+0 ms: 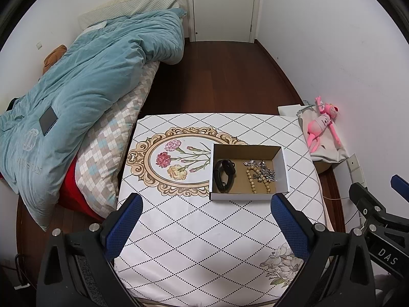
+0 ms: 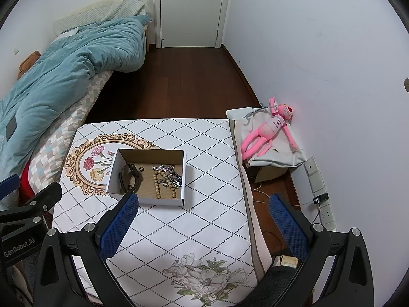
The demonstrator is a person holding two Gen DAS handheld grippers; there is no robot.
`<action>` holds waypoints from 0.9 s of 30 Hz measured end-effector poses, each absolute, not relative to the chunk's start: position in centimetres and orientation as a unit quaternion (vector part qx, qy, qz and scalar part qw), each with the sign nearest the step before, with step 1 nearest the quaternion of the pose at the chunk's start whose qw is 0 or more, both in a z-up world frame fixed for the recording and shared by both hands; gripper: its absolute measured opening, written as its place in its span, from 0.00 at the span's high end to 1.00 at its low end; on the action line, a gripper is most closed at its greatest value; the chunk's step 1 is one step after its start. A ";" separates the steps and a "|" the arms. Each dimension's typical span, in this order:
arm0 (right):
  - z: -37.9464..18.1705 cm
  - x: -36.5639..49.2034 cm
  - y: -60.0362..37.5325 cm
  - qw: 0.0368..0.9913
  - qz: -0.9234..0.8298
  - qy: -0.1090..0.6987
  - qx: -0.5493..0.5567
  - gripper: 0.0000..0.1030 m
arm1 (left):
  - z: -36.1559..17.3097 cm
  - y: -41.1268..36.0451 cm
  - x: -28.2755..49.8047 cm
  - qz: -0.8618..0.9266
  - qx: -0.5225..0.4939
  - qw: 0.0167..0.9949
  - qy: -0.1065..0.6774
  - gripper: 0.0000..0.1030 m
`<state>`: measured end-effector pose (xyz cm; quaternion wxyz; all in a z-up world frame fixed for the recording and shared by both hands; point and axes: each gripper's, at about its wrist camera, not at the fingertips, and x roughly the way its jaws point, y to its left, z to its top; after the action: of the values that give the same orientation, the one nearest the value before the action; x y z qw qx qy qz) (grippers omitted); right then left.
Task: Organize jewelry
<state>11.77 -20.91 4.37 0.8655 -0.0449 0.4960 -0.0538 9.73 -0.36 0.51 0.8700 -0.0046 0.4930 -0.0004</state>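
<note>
A small open cardboard box [image 1: 282, 165] [image 2: 113, 174] stands on a table with a diamond-pattern cloth [image 1: 204, 230] [image 2: 204, 204]. Inside lie a black wristband [image 1: 223, 172] [image 2: 129, 176], a wooden bead string [image 1: 253, 181] [image 2: 159, 186] and a silver chain [image 1: 264, 170] [image 2: 172, 174]. My left gripper [image 1: 208, 202] is open and empty, held above the table just in front of the box. My right gripper [image 2: 203, 200] is open and empty, in front of and to the right of the box. Each gripper shows at the edge of the other's view.
A bed with a teal quilt [image 1: 84, 84] [image 2: 64, 64] lies left of the table. A pink plush toy [image 1: 322, 125] [image 2: 271, 130] lies on a bag on a carton at the right wall. Wall sockets and a cable [image 2: 319, 199] are at right. A white door [image 1: 222, 5] is behind.
</note>
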 end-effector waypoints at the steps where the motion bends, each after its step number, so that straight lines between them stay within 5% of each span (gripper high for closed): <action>1: 4.4 11.7 -21.0 0.866 -0.053 0.496 -0.045 0.00 | 0.5 -0.3 9.7 -0.001 -0.006 0.870 0.493 0.01; 27: 5.2 11.6 -20.7 0.867 -0.049 0.494 -0.046 0.00 | 0.6 -0.3 9.5 -0.001 -0.006 0.870 0.493 0.01</action>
<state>11.63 -20.74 5.21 0.8666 -0.0465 0.4945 -0.0494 9.48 -0.28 0.63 0.8699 -0.0058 0.4932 -0.0013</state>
